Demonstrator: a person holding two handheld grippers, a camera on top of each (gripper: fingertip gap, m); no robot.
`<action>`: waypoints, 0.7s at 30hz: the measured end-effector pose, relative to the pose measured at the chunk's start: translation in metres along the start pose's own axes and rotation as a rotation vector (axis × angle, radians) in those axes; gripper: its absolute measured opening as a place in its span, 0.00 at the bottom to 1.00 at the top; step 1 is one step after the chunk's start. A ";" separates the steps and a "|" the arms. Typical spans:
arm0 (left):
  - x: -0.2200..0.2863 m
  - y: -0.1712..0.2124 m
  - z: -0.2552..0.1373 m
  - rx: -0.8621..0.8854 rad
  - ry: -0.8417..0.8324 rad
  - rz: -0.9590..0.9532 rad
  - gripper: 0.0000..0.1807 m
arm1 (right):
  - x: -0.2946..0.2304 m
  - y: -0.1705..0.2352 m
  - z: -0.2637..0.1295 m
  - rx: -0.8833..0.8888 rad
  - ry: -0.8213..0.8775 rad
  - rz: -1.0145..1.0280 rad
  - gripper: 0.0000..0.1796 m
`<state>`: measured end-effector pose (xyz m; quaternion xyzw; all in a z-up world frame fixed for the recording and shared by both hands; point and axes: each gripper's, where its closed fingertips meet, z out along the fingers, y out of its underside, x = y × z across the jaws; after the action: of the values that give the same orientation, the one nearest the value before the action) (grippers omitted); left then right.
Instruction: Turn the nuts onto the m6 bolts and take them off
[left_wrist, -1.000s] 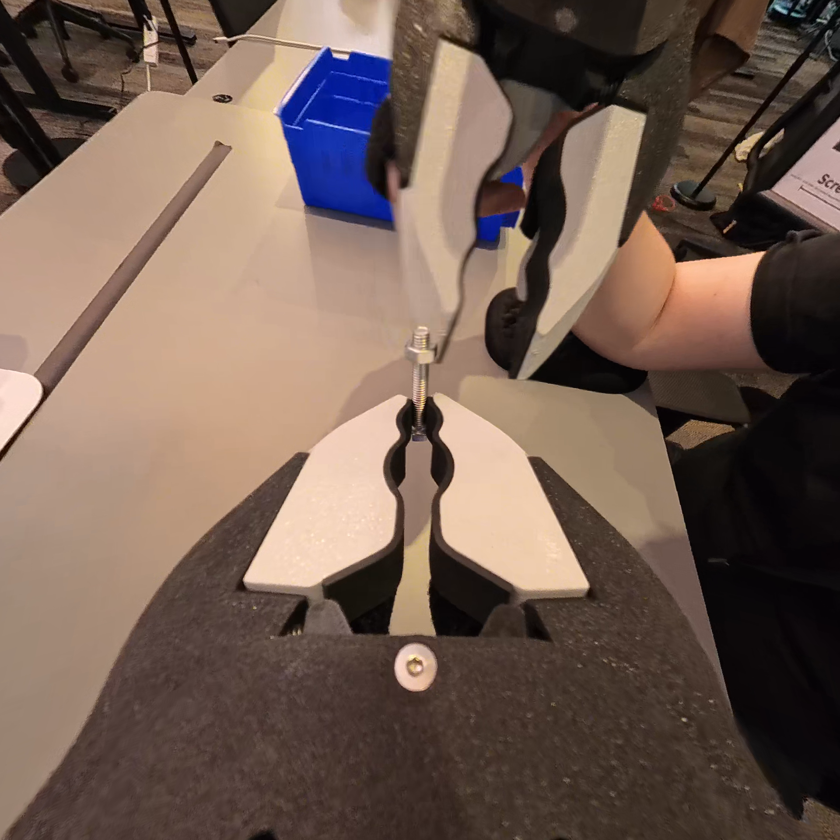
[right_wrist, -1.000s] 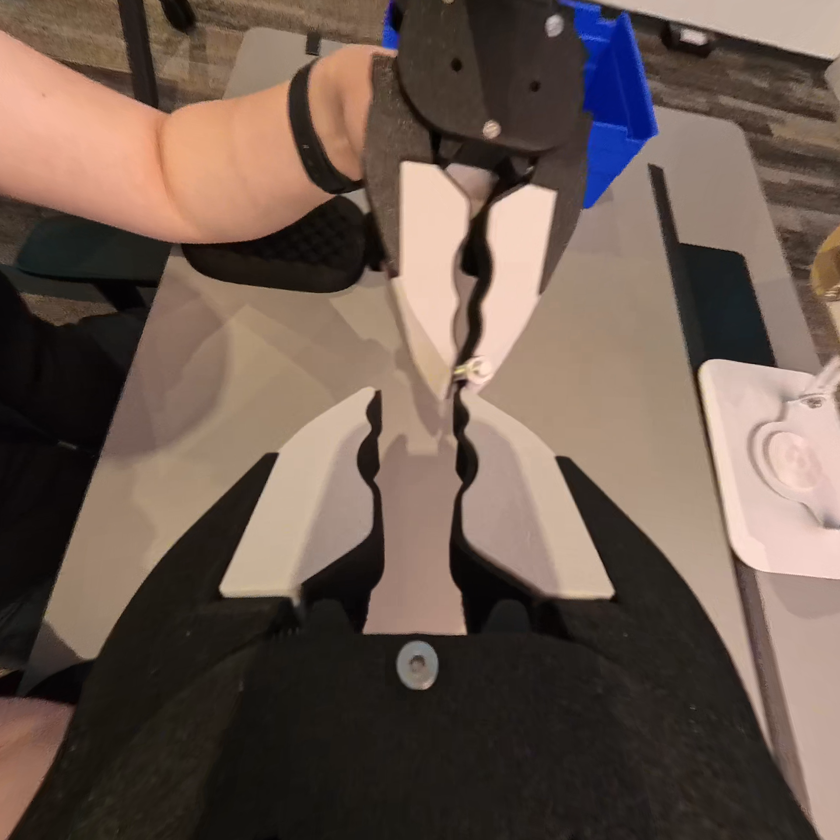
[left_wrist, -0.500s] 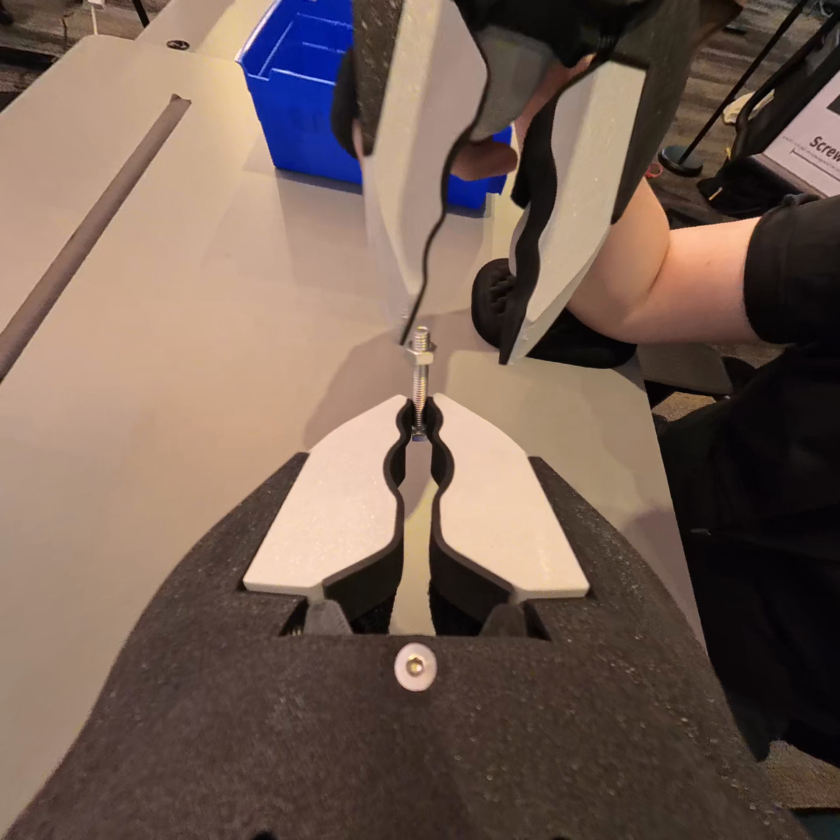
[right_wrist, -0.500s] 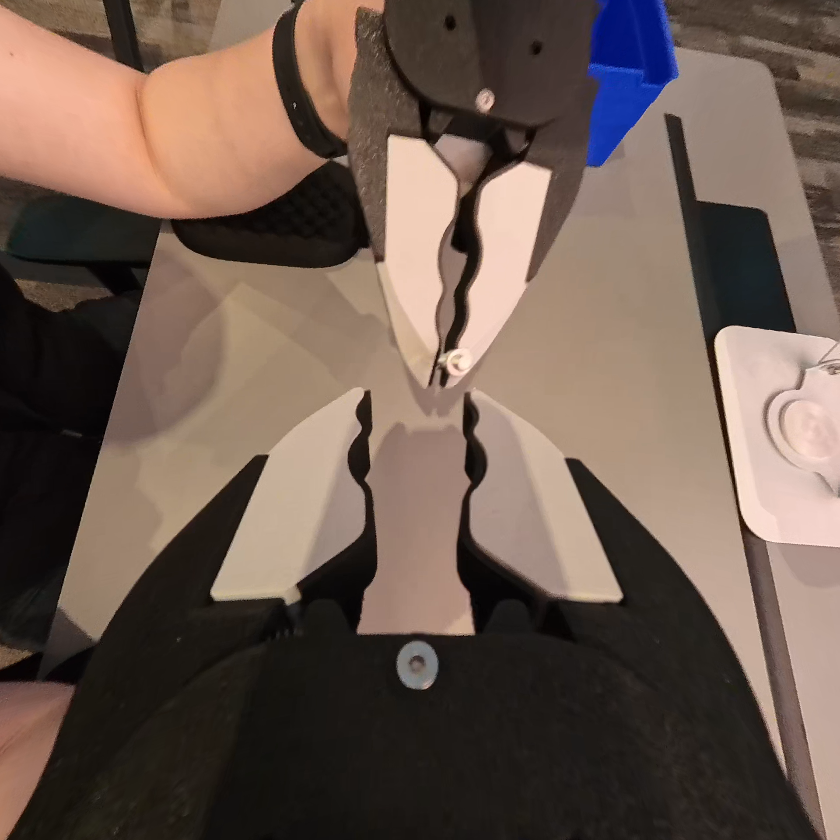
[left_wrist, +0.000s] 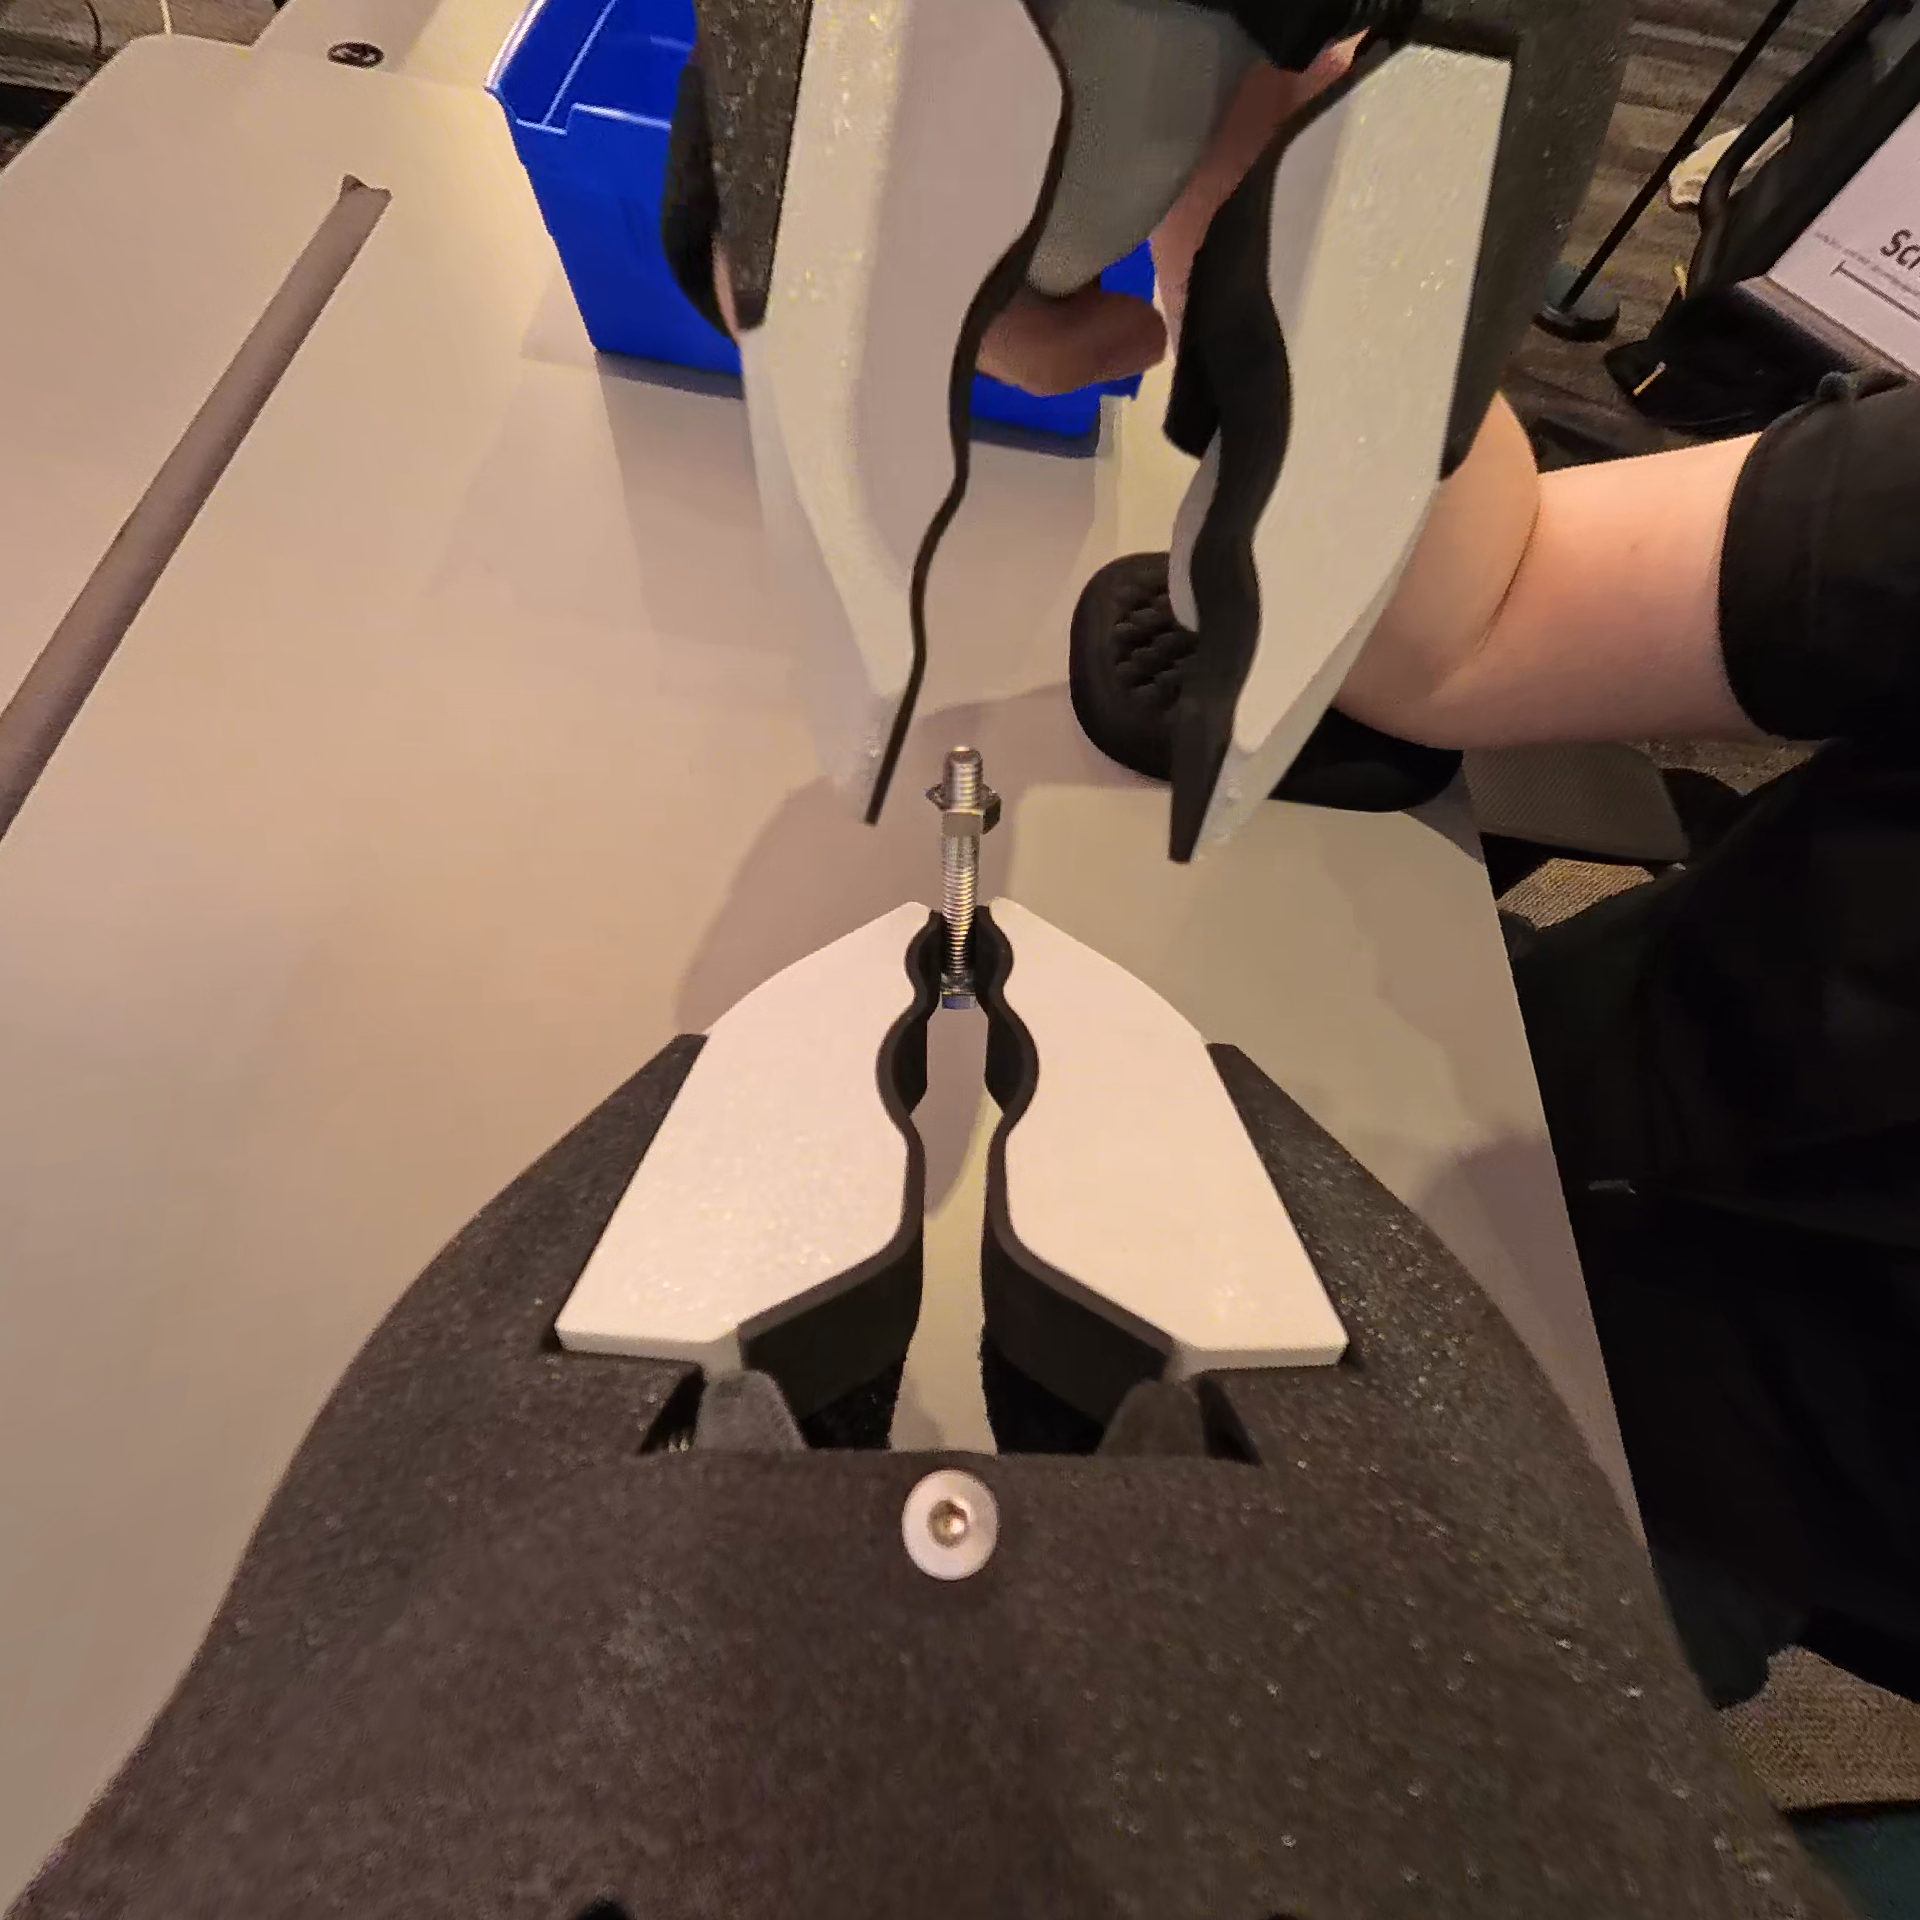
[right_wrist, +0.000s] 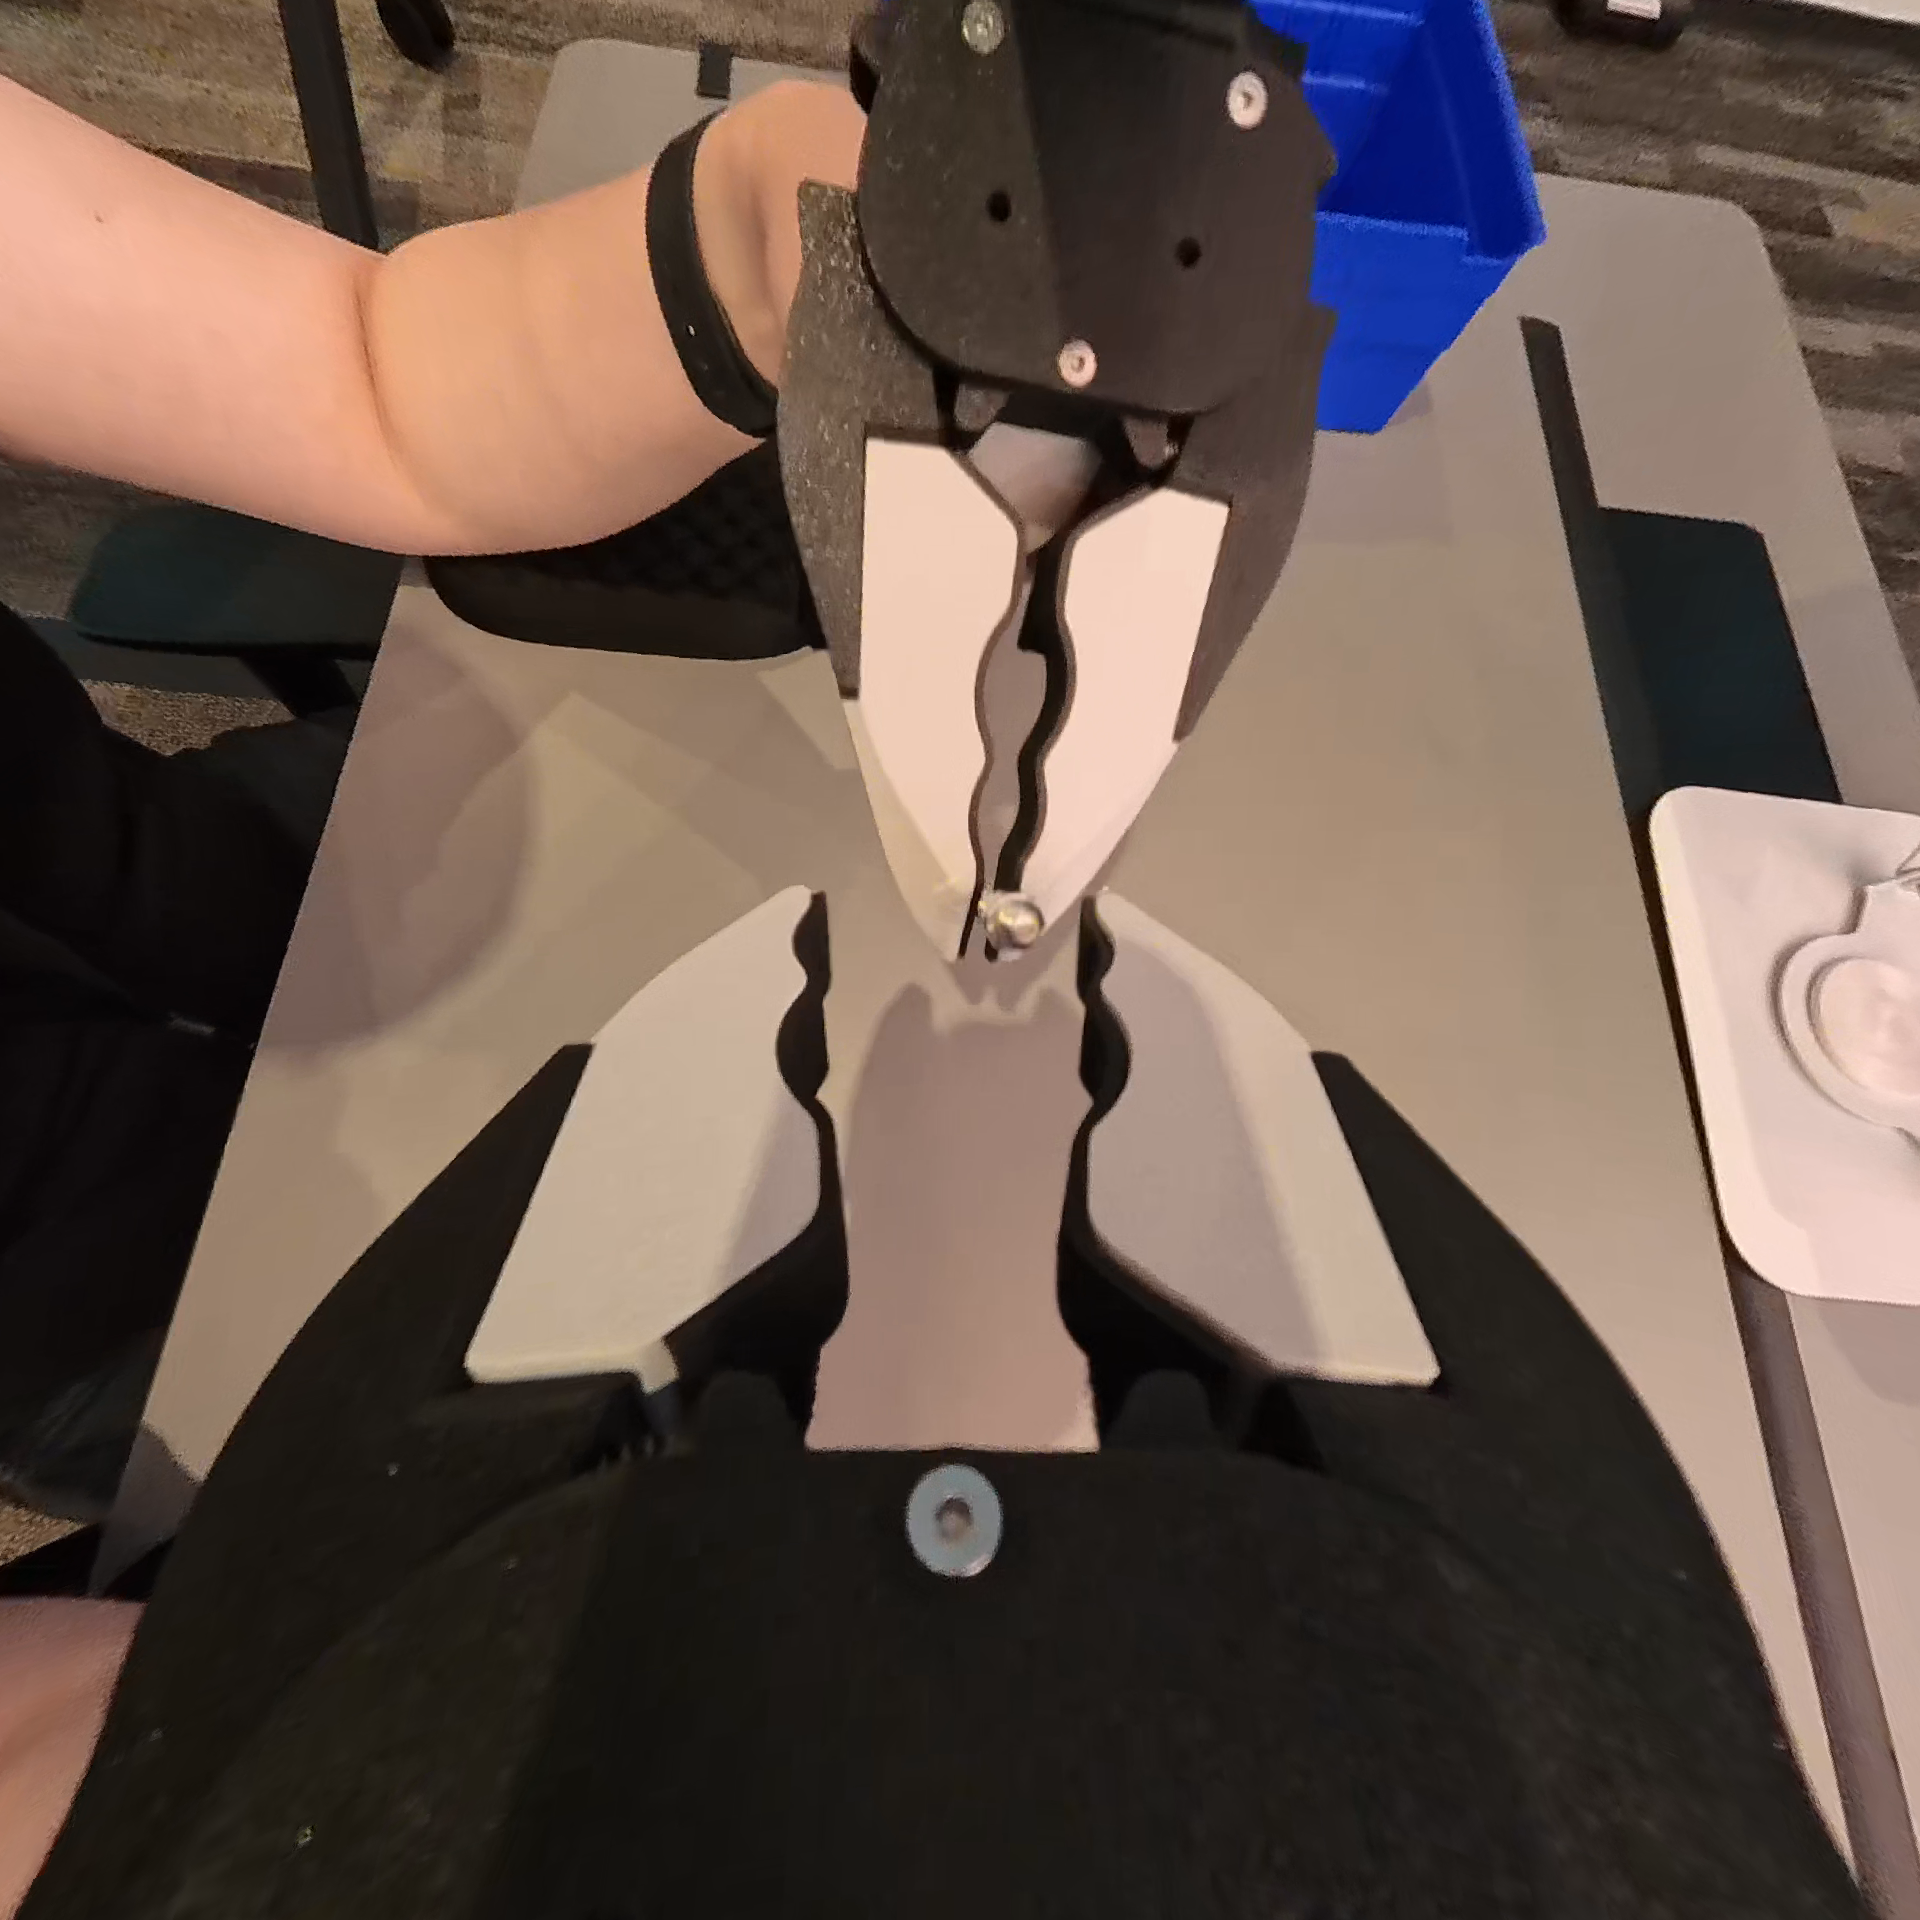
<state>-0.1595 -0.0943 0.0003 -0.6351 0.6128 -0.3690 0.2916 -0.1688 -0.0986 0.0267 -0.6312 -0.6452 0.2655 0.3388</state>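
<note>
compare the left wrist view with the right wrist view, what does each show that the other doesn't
Only the left wrist view shows the bolt's threaded shaft standing up from the shut left claw, with the nut near its top, and a sign at the far right.

Only the right wrist view shows the white tray at the table's right side and the black wristband.

Both show the open right claw, the blue bin, the grey table and the bolt end on.

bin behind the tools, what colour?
Blue bin, solid colour; clearest in the left wrist view.
</note>
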 end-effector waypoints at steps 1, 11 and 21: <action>0.000 0.001 0.001 -0.006 -0.002 0.003 0.03 | -0.002 -0.001 0.002 0.000 -0.009 -0.004 0.25; -0.001 0.000 0.000 0.002 -0.002 -0.005 0.03 | -0.002 0.000 -0.003 0.005 -0.020 0.032 0.25; -0.004 -0.001 -0.002 0.016 -0.010 -0.015 0.03 | 0.003 0.005 -0.007 -0.019 0.020 0.035 0.22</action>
<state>-0.1604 -0.0897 0.0020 -0.6391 0.6035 -0.3730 0.2970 -0.1602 -0.0958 0.0282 -0.6484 -0.6330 0.2590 0.3344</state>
